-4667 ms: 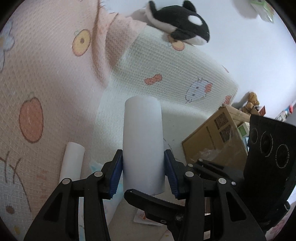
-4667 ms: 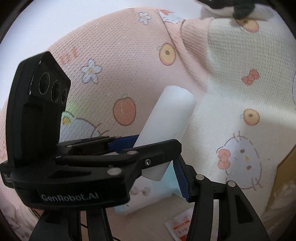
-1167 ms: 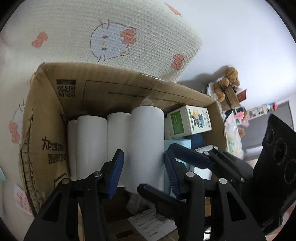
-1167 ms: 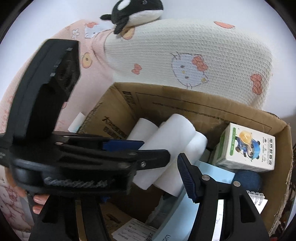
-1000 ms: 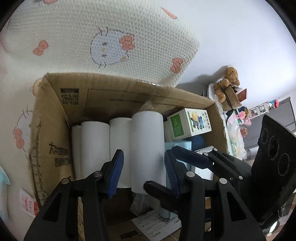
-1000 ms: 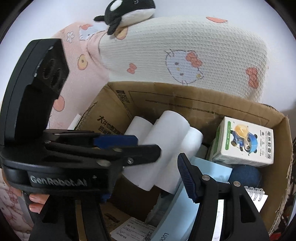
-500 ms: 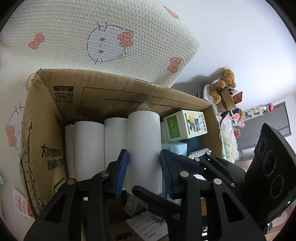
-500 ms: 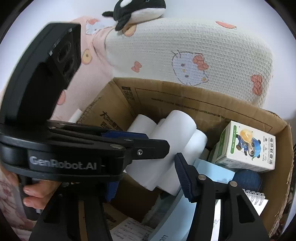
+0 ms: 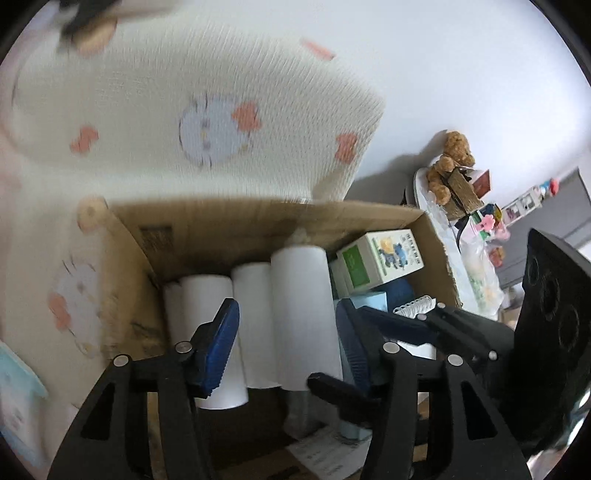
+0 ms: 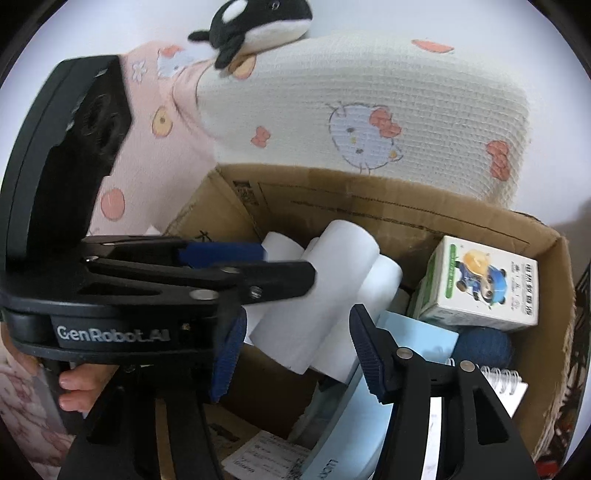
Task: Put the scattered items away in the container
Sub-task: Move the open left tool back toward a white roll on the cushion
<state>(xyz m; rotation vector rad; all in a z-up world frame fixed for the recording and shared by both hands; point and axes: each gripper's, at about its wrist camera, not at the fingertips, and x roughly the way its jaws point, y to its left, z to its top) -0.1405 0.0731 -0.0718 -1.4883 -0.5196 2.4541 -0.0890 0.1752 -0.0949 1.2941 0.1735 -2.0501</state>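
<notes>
An open cardboard box [image 9: 258, 225] [image 10: 369, 206] stands against a patterned pillow. A white paper roll [image 9: 301, 295] [image 10: 332, 266] lies in it on top of other white rolls [image 9: 207, 306]. My left gripper [image 9: 286, 347] straddles the near end of that roll. Its jaws are opening, and the left pad stands clear of the roll. My right gripper [image 10: 299, 350] hovers over the same end, its jaws opening too, with the pads just off the roll. The left gripper's fingers [image 10: 258, 280] reach in from the left in the right wrist view.
The box also holds a green-and-white carton [image 10: 484, 284], a light blue box [image 10: 417, 339], a dark blue ball [image 10: 484, 343] and a spiral notebook [image 10: 506, 384]. An orca plush [image 10: 258, 22] rests on the pillow [image 10: 369, 92]. A hand [image 10: 77, 391] grips the left tool.
The left jaws have spread away from the white roll, which stays lying on the other rolls in the box. The right jaws have widened slightly. Both hands remain over the box.
</notes>
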